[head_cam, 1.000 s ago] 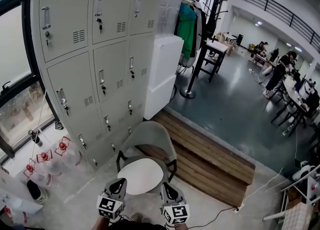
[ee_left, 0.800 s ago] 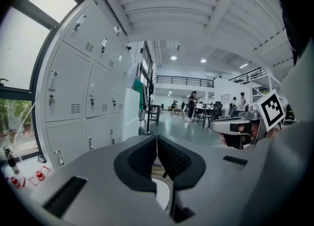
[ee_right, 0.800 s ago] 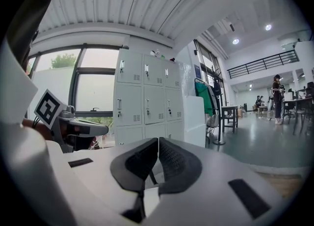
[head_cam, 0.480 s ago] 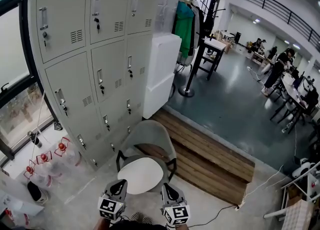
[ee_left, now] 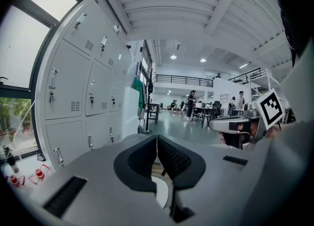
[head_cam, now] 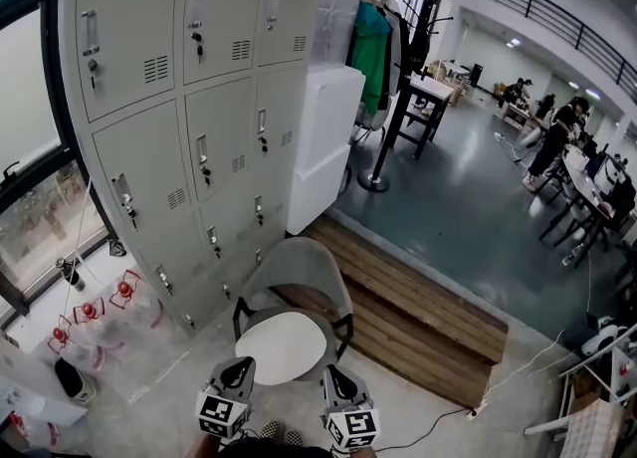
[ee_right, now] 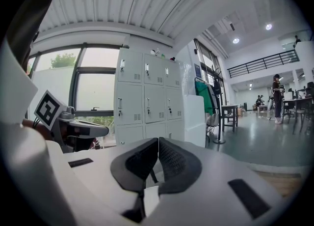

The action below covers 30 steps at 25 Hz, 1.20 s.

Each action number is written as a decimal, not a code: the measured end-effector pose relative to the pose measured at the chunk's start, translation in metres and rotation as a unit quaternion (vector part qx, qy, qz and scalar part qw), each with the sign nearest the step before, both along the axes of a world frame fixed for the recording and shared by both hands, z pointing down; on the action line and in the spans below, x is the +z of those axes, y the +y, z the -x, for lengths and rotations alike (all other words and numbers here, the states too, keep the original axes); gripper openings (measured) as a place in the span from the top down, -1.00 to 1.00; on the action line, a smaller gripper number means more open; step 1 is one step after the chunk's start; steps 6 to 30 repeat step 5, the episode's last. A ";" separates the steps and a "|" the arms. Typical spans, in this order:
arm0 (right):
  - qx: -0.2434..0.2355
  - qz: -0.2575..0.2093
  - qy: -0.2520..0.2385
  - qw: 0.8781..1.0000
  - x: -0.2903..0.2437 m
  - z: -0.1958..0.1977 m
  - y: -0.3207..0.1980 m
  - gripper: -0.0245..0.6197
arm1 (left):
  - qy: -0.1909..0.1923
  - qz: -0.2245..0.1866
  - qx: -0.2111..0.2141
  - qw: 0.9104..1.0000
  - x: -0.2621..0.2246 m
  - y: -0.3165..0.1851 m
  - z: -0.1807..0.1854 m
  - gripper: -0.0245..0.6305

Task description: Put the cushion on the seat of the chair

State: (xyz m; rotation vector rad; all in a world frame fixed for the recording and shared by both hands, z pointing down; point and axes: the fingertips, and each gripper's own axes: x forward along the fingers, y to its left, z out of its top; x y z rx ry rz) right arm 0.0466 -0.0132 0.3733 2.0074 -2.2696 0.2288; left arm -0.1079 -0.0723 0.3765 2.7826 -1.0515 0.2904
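While the head view looks steeply down, the white round cushion (head_cam: 282,346) lies flat on the seat of the grey chair (head_cam: 299,265). The chair stands just in front of the grey lockers (head_cam: 189,127), beside a low wooden platform (head_cam: 418,319). The left tool (head_cam: 238,367) and right tool (head_cam: 333,377) sit at the bottom edge, side by side. Their tips are at the cushion's near rim, one on each side; contact can't be judged from here. A white cabinet (head_cam: 323,137) stands next to the lockers, with a green garment (head_cam: 370,53) hanging past it. People are at desks far right.

Left gripper view: the left tool is clenched, its dark pads meeting in a thin line with nothing between them. A sliver of the white cushion shows below the jaws. The lockers are on the left, the open hall is ahead, and the right tool with its marker cube is at the right edge.

Right gripper view: the right tool is clenched too, pads pressed together and empty. The lockers and the white cabinet are ahead, with windows behind. The left tool with its marker cube is at the left edge.
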 end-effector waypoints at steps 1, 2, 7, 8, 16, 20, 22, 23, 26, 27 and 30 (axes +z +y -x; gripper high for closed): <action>0.000 0.000 0.000 1.000 0.000 0.000 0.000 0.82 | 0.000 0.000 0.001 1.000 0.000 0.000 0.000 0.85; 0.000 0.001 0.000 1.000 0.001 0.000 -0.001 0.82 | 0.000 0.000 0.001 1.000 0.000 -0.001 0.000 0.85; -0.002 0.002 0.001 1.000 0.002 0.001 -0.002 0.82 | 0.000 -0.001 0.002 1.000 0.001 -0.002 0.000 0.85; -0.002 0.002 0.001 1.000 0.002 0.001 -0.002 0.82 | 0.000 -0.001 0.002 1.000 0.001 -0.002 0.000 0.85; -0.002 0.002 0.001 1.000 0.002 0.001 -0.002 0.82 | 0.000 -0.001 0.002 1.000 0.001 -0.002 0.000 0.85; -0.002 0.002 0.001 1.000 0.002 0.001 -0.002 0.82 | 0.000 -0.001 0.002 1.000 0.001 -0.002 0.000 0.85; -0.002 0.002 0.001 1.000 0.002 0.001 -0.002 0.82 | 0.000 -0.001 0.002 1.000 0.001 -0.002 0.000 0.85; -0.002 0.002 0.001 1.000 0.002 0.001 -0.002 0.82 | 0.000 -0.001 0.002 1.000 0.001 -0.002 0.000 0.85; -0.002 0.002 0.001 1.000 0.002 0.001 -0.002 0.82 | 0.000 -0.001 0.002 1.000 0.001 -0.002 0.000 0.85; -0.002 0.002 0.001 1.000 0.002 0.001 -0.002 0.82 | 0.000 -0.001 0.002 1.000 0.001 -0.002 0.000 0.85; -0.002 0.002 0.001 1.000 0.002 0.001 -0.002 0.82 | 0.000 -0.001 0.002 1.000 0.001 -0.002 0.000 0.85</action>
